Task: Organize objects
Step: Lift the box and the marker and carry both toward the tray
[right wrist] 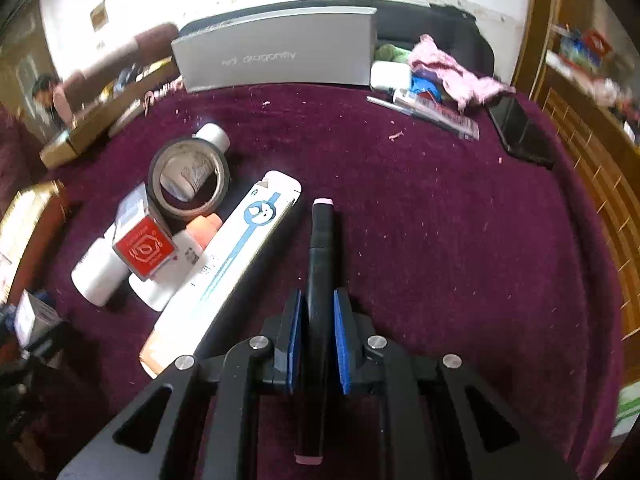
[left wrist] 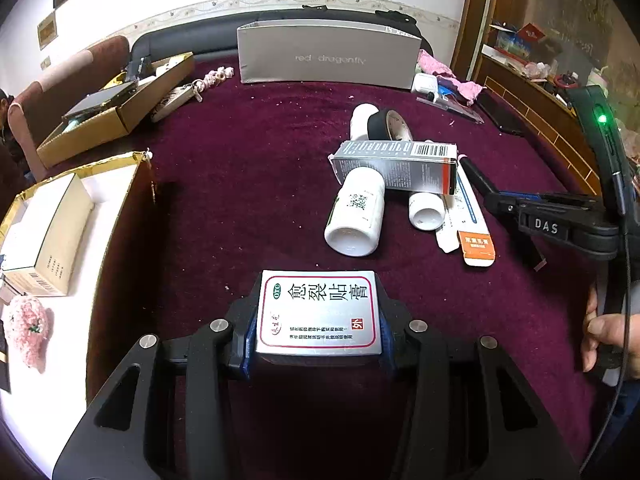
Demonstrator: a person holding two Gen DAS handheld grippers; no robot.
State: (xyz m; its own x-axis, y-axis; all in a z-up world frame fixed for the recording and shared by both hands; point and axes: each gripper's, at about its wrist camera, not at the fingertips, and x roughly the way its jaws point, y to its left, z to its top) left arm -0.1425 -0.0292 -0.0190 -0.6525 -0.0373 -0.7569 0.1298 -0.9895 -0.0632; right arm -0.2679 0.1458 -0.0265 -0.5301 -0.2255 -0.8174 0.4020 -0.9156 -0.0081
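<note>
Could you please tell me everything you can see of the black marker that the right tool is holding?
The black marker is a slim, dark, plastic-looking pen with a pale pink cap end at each tip. It lies lengthwise between the blue pads of the right tool, which is shut on its middle, pointing forward over the maroon cloth. Its far tip sits just right of the long white carton, apparently without touching it.

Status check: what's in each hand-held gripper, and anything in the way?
Left hand-held gripper shut on silver plaster box. Right hand-held gripper shut on black marker. Bottles, tape roll, cartons piled on maroon cloth.
</note>
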